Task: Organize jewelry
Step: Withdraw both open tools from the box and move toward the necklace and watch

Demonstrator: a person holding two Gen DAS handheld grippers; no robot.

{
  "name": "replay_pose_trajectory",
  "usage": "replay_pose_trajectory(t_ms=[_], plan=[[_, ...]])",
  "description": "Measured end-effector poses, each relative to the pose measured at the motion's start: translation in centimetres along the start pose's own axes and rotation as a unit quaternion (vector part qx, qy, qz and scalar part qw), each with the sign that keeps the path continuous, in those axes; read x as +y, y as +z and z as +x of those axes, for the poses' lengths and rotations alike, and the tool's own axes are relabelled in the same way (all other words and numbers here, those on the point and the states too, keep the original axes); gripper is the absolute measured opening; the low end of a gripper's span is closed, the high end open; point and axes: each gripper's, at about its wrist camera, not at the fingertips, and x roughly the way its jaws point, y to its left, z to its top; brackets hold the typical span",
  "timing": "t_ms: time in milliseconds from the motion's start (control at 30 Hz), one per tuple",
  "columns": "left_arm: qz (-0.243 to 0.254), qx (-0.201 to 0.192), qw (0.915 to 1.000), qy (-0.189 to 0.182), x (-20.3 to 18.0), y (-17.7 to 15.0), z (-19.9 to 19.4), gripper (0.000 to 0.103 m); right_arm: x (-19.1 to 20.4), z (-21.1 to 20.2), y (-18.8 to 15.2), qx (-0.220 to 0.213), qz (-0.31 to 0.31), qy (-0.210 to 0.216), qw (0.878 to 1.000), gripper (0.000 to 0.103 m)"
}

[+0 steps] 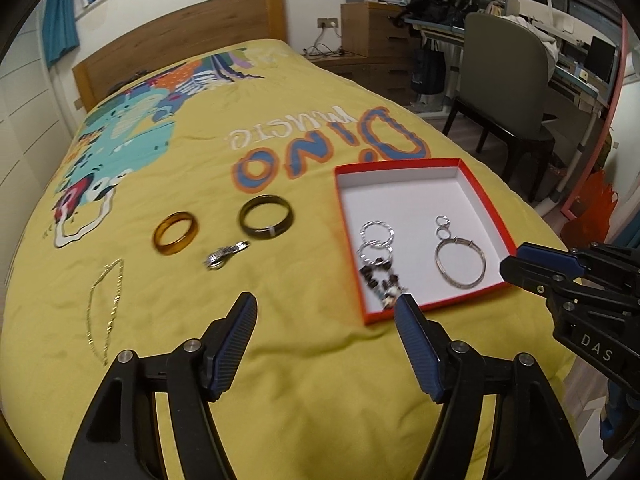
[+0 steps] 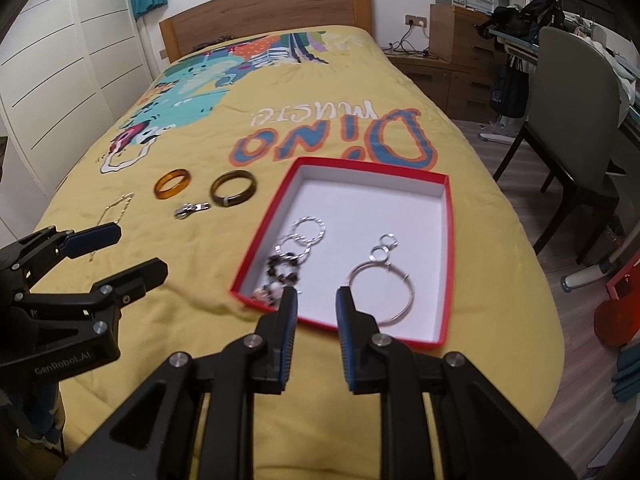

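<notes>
A shallow red box point(image 1: 400, 165) point(image 2: 372, 168) with a white inside lies on the yellow bedspread. It holds a silver bangle point(image 1: 460, 264) point(image 2: 380, 292), two twisted silver hoops point(image 1: 376, 236) point(image 2: 306, 232) and a dark-and-white bead bracelet point(image 1: 380, 280) point(image 2: 282, 274). Left of the box lie an amber bangle point(image 1: 175, 236) point(image 2: 173, 184), a dark bangle point(image 1: 266, 217) point(image 2: 234, 188), a small silver piece point(image 1: 226, 256) point(image 2: 191, 209) and a thin gold chain point(image 1: 104, 308) point(image 2: 118, 204). My left gripper point(image 1: 326, 302) point(image 2: 138, 250) hangs open and empty over the bedspread, near the box's front left corner. My right gripper point(image 2: 317, 294) point(image 1: 512, 258) hovers over the box's front edge, jaws a little apart and empty.
A wooden headboard point(image 2: 264, 12) closes the far end of the bed. A grey chair point(image 1: 504, 80) point(image 2: 576, 128) and a cluttered desk point(image 1: 568, 60) stand to the right, beyond the bed's edge. White cupboard doors point(image 2: 60, 80) run along the left.
</notes>
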Motion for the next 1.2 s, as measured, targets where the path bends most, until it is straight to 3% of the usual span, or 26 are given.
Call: replay_pose_trajectory(t_ms=[533,1200], plan=[[-0.014,-0.037,0.998,0.049,4.3,-4.4,-5.5,0.076,4.0,-3.1,-3.2,-0.005,0.01,0.017,1.0,0.023],[-0.059,-0.029,0.9952,0.074,9.5,-10.0,-9.9,0.077,10.4,-4.9,-5.1,-0.007,-0.001,0.051,0.999,0.023]])
